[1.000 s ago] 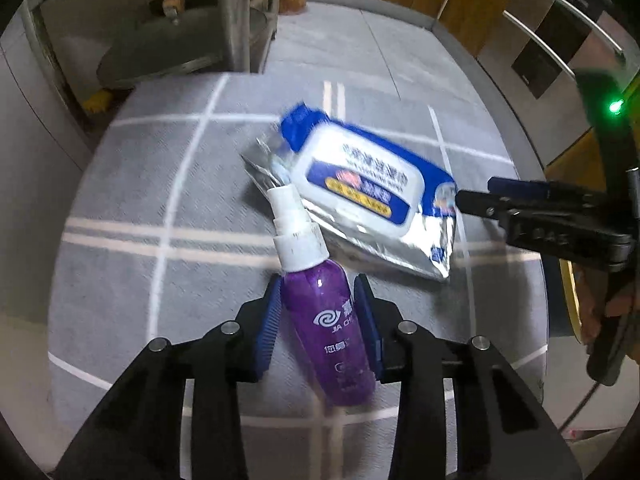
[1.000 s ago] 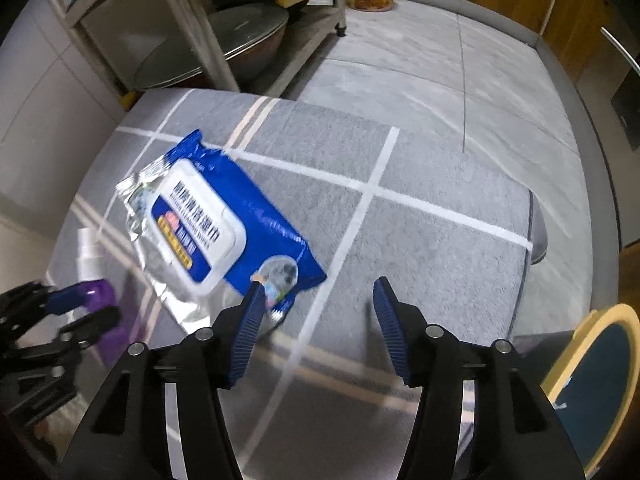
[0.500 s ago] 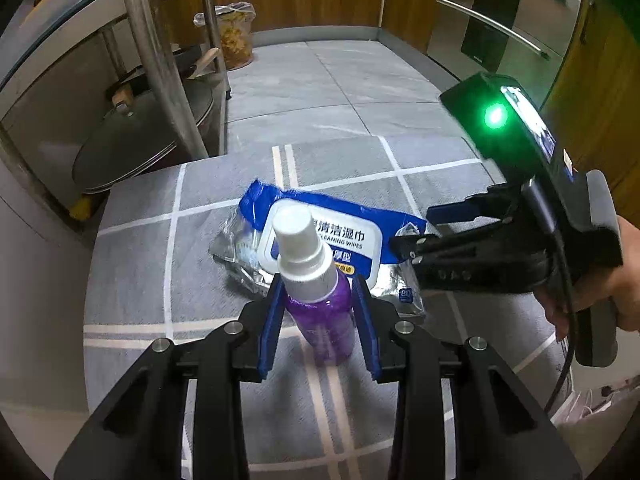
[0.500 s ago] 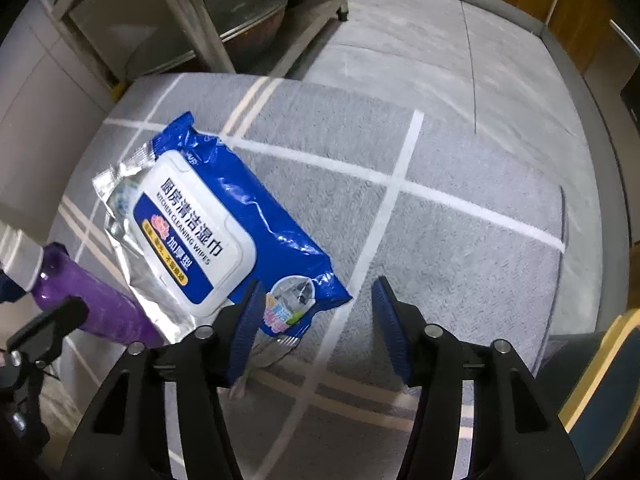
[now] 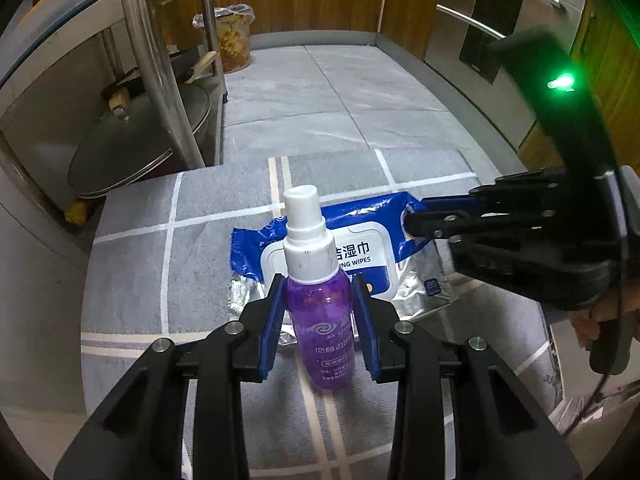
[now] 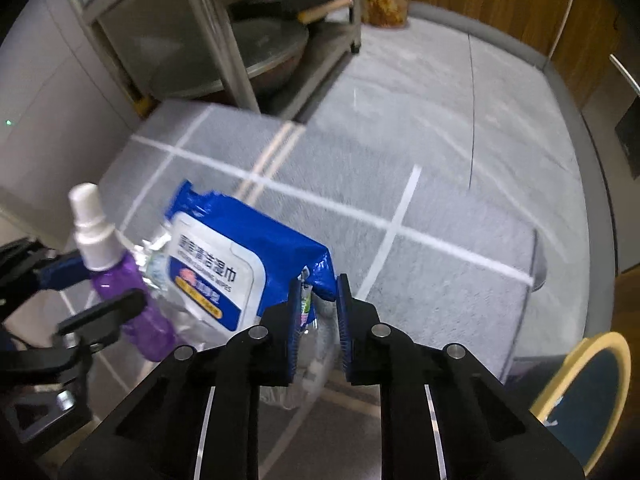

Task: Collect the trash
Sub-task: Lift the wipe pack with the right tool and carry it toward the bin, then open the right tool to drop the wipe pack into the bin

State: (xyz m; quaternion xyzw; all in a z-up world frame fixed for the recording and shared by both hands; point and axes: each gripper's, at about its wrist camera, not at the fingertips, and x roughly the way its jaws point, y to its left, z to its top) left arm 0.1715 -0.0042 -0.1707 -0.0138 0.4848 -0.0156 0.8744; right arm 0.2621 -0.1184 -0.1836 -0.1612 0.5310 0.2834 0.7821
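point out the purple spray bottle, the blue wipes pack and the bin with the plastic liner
purple spray bottle [image 5: 320, 312]: left wrist view, on its purple body.
blue wipes pack [image 6: 256, 232]: right wrist view, on the blue film above its white lid.
bin with the plastic liner [image 5: 234, 44]: left wrist view, on its side wall.

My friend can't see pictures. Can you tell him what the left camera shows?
The left hand-held gripper holds a purple spray bottle upright over a gray rug. Behind it, the right hand-held gripper is closing on a blue wipes pack.
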